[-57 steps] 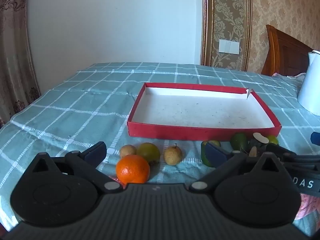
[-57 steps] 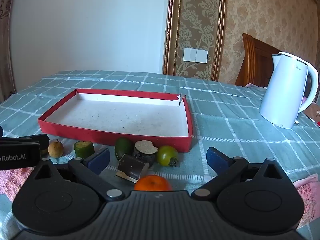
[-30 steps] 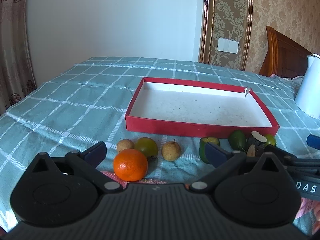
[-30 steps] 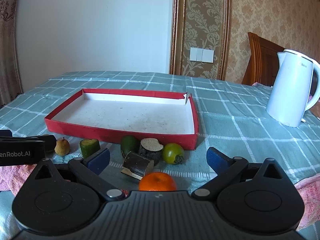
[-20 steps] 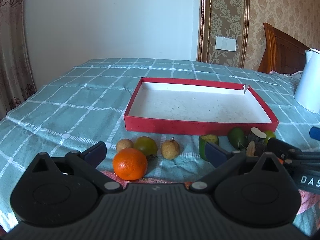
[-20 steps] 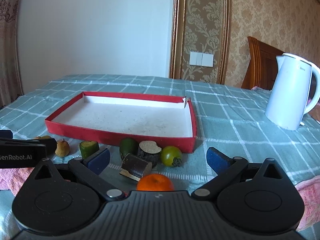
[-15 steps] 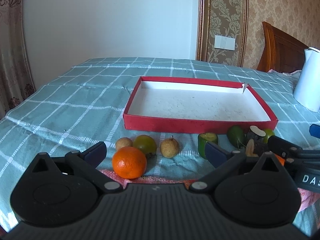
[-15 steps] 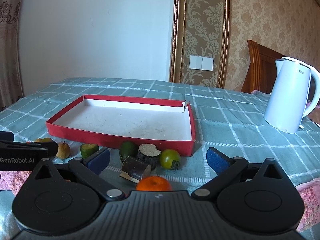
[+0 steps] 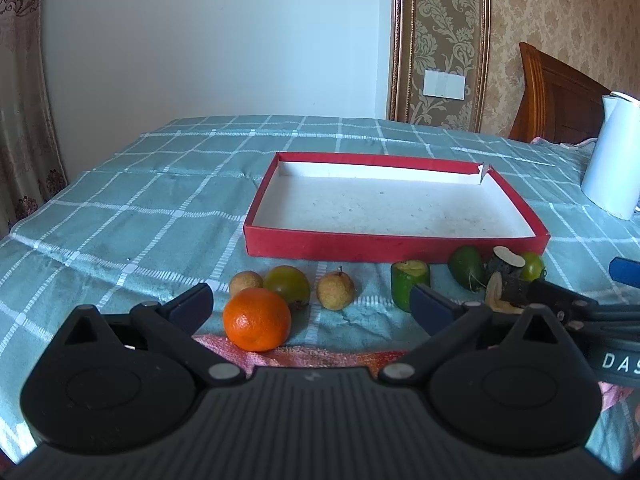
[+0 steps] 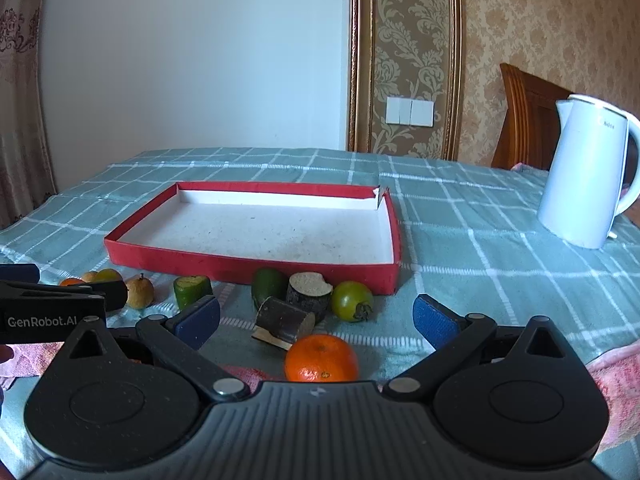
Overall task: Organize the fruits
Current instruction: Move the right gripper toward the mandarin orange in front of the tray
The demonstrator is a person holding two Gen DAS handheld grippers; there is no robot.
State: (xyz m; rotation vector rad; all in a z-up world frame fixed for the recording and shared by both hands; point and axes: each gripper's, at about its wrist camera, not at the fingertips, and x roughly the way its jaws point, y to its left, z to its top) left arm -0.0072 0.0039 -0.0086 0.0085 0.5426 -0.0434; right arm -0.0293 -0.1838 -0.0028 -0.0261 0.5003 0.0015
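We have drawn both grippers back and level: left gripper (image 9: 310, 304) and right gripper (image 10: 316, 318) wide open, empty, fruit untouched, red tray (image 9: 394, 245) still bare

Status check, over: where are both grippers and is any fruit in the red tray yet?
Left gripper open, orange between its fingers. Right gripper open over another orange. Red tray holds no fruit. Nothing blocking.

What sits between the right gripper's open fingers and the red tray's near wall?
In the right wrist view: an orange, two dark cut pieces, then a green tomato.
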